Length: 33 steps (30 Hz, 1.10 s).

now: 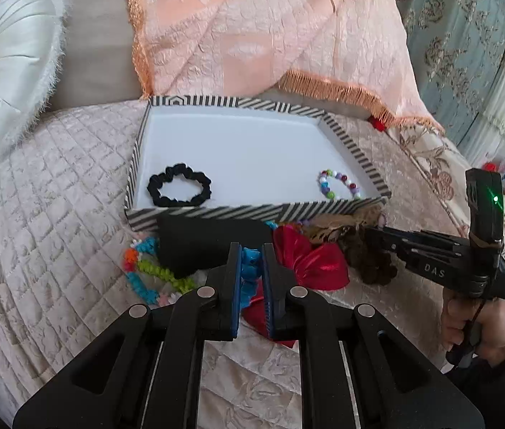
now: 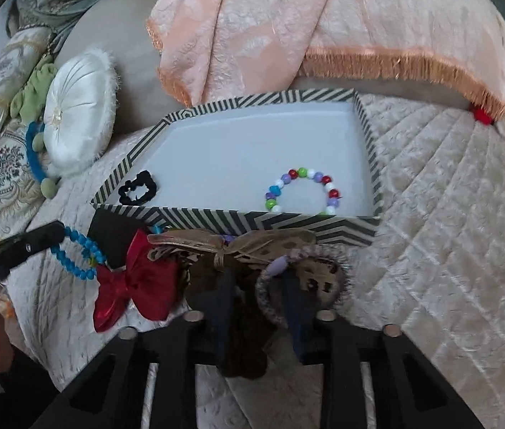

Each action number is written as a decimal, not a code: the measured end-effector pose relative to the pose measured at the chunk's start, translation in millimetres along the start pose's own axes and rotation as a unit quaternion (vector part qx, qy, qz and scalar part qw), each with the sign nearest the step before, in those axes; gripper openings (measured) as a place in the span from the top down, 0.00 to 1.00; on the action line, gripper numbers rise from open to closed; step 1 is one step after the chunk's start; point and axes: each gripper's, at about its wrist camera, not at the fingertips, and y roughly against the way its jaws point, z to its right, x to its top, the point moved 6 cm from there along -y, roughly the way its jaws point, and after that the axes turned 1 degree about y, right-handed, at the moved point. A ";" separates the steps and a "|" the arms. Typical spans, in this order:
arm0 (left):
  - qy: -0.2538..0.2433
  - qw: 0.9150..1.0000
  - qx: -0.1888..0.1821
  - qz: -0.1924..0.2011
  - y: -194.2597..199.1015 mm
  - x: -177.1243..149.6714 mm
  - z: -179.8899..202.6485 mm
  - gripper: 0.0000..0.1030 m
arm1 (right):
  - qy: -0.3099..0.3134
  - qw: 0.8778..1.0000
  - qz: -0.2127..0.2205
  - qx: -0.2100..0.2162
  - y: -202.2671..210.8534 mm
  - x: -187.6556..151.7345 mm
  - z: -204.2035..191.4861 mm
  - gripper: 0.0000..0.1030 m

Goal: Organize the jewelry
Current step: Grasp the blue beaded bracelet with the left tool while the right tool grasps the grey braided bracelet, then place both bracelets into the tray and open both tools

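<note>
Step in hand: lift pieces into striped box (image 1: 195,211); left gripper (image 1: 252,264) pinched on blue bead bracelet (image 2: 77,254) just before box; right gripper (image 2: 258,307) narrowed into brown scrunchie (image 2: 249,339) pile, grip unclear; raise clear of near wall, release beside beaded bracelet (image 2: 302,189).

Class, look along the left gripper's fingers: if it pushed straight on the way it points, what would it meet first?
Probably the black block just ahead, then the striped box's near wall; depth is unclear. The left gripper holds blue beads.
</note>
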 end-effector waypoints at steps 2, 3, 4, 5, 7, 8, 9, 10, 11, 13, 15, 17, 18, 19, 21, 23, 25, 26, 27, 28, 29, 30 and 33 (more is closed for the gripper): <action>-0.003 1.000 0.016 -0.002 -0.7 -0.8 -1.9 0.91 | -0.008 1.000 -0.002 0.004 -0.4 -0.7 -0.2 0.91; -0.002 1.000 0.020 -0.003 -1.1 -1.2 -2.8 0.91 | -0.008 1.000 0.001 0.002 2.3 -0.5 -0.6 0.92; 0.001 1.000 0.027 -0.004 -1.4 -1.3 -4.7 0.91 | -0.009 1.000 0.005 0.003 6.6 -0.1 -1.7 0.93; 0.006 0.999 0.036 -0.004 -1.4 -1.2 -8.0 0.91 | -0.011 1.000 0.012 0.011 13.6 0.6 -3.3 0.93; 0.013 0.999 0.041 -0.002 -1.5 -0.3 -12.1 0.91 | -0.010 0.999 0.029 0.021 28.7 1.4 -6.6 0.93; 0.013 0.999 0.040 -0.002 -1.5 -0.2 -12.5 0.91 | -0.009 0.999 0.038 0.025 36.7 2.0 -8.1 0.93; 0.013 0.999 0.036 0.000 -1.1 0.0 -12.0 0.91 | -0.008 0.999 0.045 0.029 42.8 2.6 -9.3 0.93; 0.011 0.999 0.036 0.002 -0.6 0.1 -11.3 0.91 | -0.007 0.998 0.054 0.033 49.8 3.3 -10.2 0.93; 0.008 0.999 0.044 0.006 -0.2 0.3 -11.0 0.91 | -0.005 0.997 0.065 0.036 57.0 4.6 -10.7 0.93; 0.005 0.998 0.057 0.013 -0.3 1.5 -11.5 0.91 | -0.006 0.996 0.078 0.041 64.0 8.9 -10.5 0.93; 0.012 0.998 0.062 0.021 -0.5 4.9 -14.1 0.91 | -0.004 0.995 0.093 0.040 67.6 18.5 -10.2 0.93; 0.019 0.997 0.070 0.027 -0.9 10.9 -17.6 0.91 | 0.000 0.994 0.105 0.039 68.6 30.9 -10.0 0.93; 0.021 0.997 0.067 0.029 -1.0 14.6 -18.2 0.91 | 0.003 0.993 0.112 0.037 68.0 41.0 -10.2 0.93; 0.024 0.997 0.066 0.034 -0.3 20.2 -18.8 0.91 | 0.005 0.993 0.116 0.038 68.0 46.7 -10.0 0.93; 0.030 0.997 0.051 0.044 1.7 30.1 -18.4 0.91 | 0.011 0.992 0.119 0.037 60.7 63.5 -10.2 0.93; 0.032 0.998 0.032 0.047 1.9 42.7 -15.9 0.91 | 0.015 0.993 0.116 0.034 52.3 72.8 -11.3 0.93; 0.017 0.998 0.030 0.056 0.4 58.6 -12.7 0.91 | 0.016 0.993 0.114 0.031 40.9 82.3 -12.3 0.93; 0.010 0.998 0.031 0.057 -2.2 66.0 -10.7 0.91 | 0.016 0.993 0.113 0.028 35.1 85.8 -12.0 0.93; 0.006 0.998 0.030 0.059 -4.4 72.9 -9.3 0.91 | 0.018 0.993 0.111 0.025 26.8 90.7 -12.0 0.93; 0.006 0.998 0.028 0.063 -6.8 80.4 -8.7 0.91 | 0.020 0.994 0.109 0.021 22.1 93.3 -10.9 0.93; 0.006 0.998 0.025 0.065 -10.6 88.3 -8.1 0.91 | 0.023 0.994 0.106 0.014 15.7 95.9 -9.8 0.93; 0.006 0.998 0.024 0.064 -15.7 95.0 -7.8 0.91 | 0.030 0.994 0.101 0.006 6.9 98.9 -8.8 0.93; 0.014 0.998 0.021 0.056 -38.0 113.9 -8.5 0.91 | 0.023 0.996 0.087 -0.008 -10.9 100.9 0.9 0.93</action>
